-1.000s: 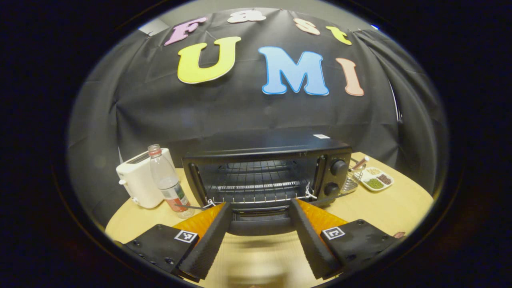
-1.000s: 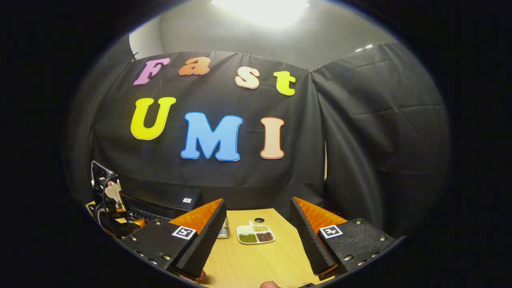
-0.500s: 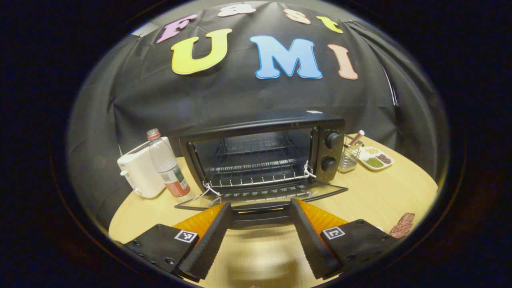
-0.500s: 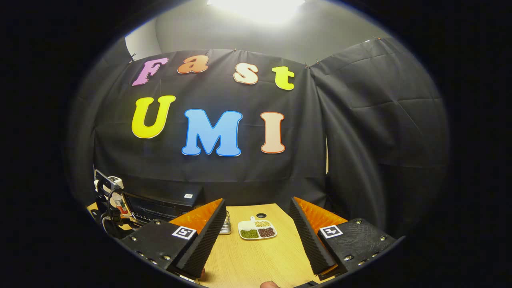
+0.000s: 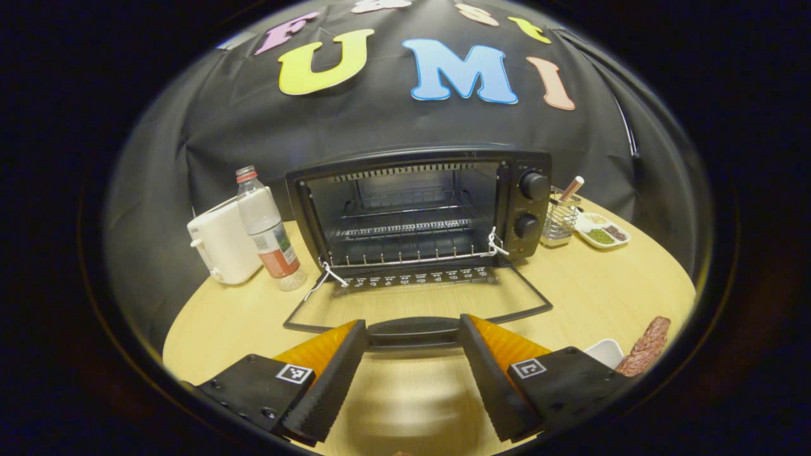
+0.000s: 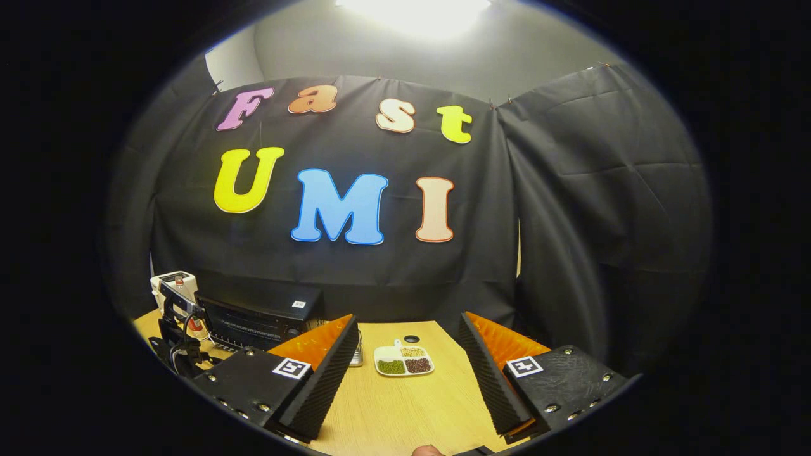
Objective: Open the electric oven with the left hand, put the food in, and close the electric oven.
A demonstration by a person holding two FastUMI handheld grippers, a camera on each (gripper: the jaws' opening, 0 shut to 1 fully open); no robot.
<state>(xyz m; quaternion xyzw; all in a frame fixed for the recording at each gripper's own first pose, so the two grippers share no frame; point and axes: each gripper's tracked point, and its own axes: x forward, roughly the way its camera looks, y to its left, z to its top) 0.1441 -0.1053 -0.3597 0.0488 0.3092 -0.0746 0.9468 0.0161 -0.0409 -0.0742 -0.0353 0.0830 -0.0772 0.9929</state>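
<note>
Oven first: the black electric oven (image 5: 418, 209) sits in the middle of the round wooden counter (image 5: 608, 285), and you can see the wire rack (image 5: 408, 231) inside. Its glass door (image 5: 418, 297) hangs all the way down, almost flat over the counter. The door's black handle (image 5: 413, 332) lies between the two fingers of the left claw (image 5: 412, 373). The fingers stand wide apart beside its ends, so I think the claw is open and not squeezing.

The right claw (image 6: 405, 373) is spread open too, holding nothing, above the counter near a small white dish of beans (image 6: 403, 361).

The food, a brown sausage-like stick (image 5: 645, 345), lies by a white bowl (image 5: 605, 351) at the counter's edge, well apart from the oven.

Opening looks done. To do it well, slide the left claw back gently so the door stays down.
</note>
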